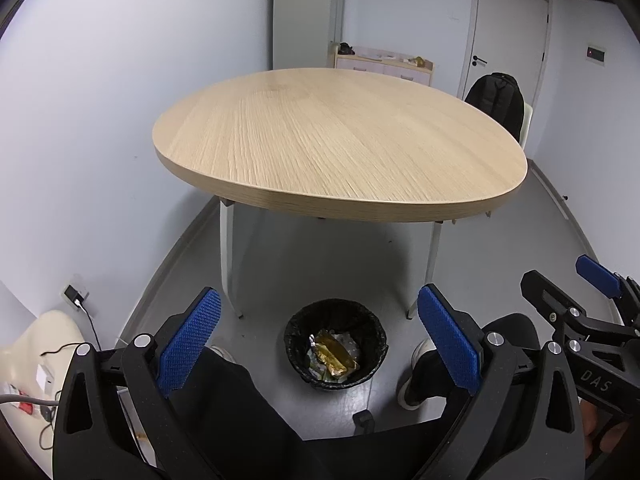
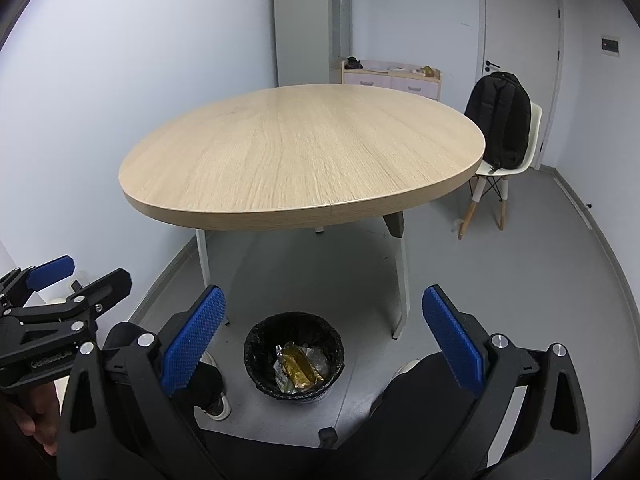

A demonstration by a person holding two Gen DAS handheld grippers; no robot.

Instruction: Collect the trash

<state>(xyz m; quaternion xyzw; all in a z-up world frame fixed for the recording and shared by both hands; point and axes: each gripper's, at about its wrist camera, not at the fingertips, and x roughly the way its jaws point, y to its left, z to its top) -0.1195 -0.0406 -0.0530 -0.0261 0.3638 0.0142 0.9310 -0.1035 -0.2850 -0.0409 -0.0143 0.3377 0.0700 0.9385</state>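
Observation:
A black-lined trash bin [image 1: 335, 344] [image 2: 294, 356] stands on the grey floor between the person's feet, in front of the table. Gold and silver foil wrappers [image 1: 334, 356] [image 2: 299, 368] lie inside it. My left gripper [image 1: 320, 340] is open above the bin, nothing between its blue pads. My right gripper [image 2: 324, 338] is also open and holds nothing. Each gripper appears at the edge of the other's view: the right gripper [image 1: 560, 292] at the right of the left wrist view, the left gripper [image 2: 86, 276] at the left of the right wrist view.
A rounded wooden table [image 1: 340, 140] [image 2: 304, 152] on white legs stands ahead, its top bare. A white chair [image 2: 500, 168] with a black backpack [image 2: 502, 120] sits at the right. A low cabinet [image 2: 390, 76] and a door [image 2: 520, 32] are at the back. Cables and a wall socket [image 1: 74, 294] are at the left.

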